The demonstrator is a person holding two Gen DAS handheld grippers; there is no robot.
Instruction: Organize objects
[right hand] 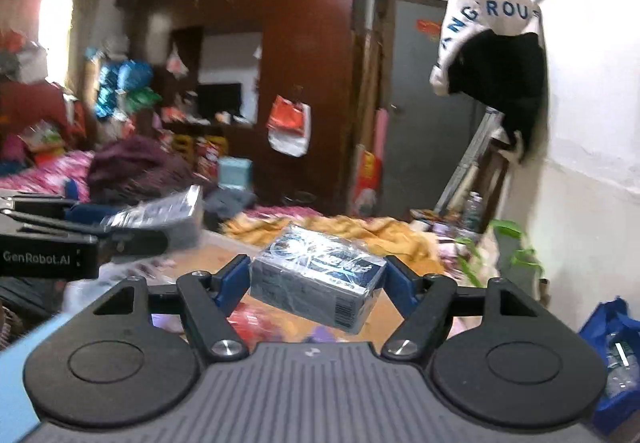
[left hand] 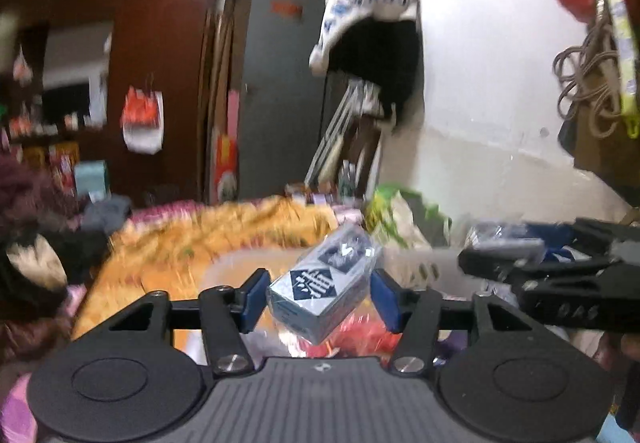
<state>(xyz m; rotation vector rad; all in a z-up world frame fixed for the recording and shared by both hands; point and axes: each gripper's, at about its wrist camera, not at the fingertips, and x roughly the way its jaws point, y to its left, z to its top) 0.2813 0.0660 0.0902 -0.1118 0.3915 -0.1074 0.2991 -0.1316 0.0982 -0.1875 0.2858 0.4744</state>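
My left gripper (left hand: 318, 293) is shut on a small blue-and-silver box (left hand: 320, 283) wrapped in clear film, held tilted in the air between the blue pads. My right gripper (right hand: 316, 279) is shut on a similar blue-and-silver box (right hand: 316, 275), also held up. In the left wrist view the right gripper (left hand: 504, 255) shows at the right with its box (left hand: 504, 237). In the right wrist view the left gripper (right hand: 132, 231) shows at the left with its box (right hand: 160, 213). The two grippers are side by side, apart.
Below lie an orange blanket (left hand: 224, 231) and a pale table surface (right hand: 208, 259) with red packaging (left hand: 360, 339). A white wall (right hand: 592, 203) is at the right, with a hanging white-and-black garment (right hand: 496, 55). A dark wooden wardrobe (right hand: 304, 83), a grey door (left hand: 280, 91) and a blue bag (right hand: 612, 355) are around.
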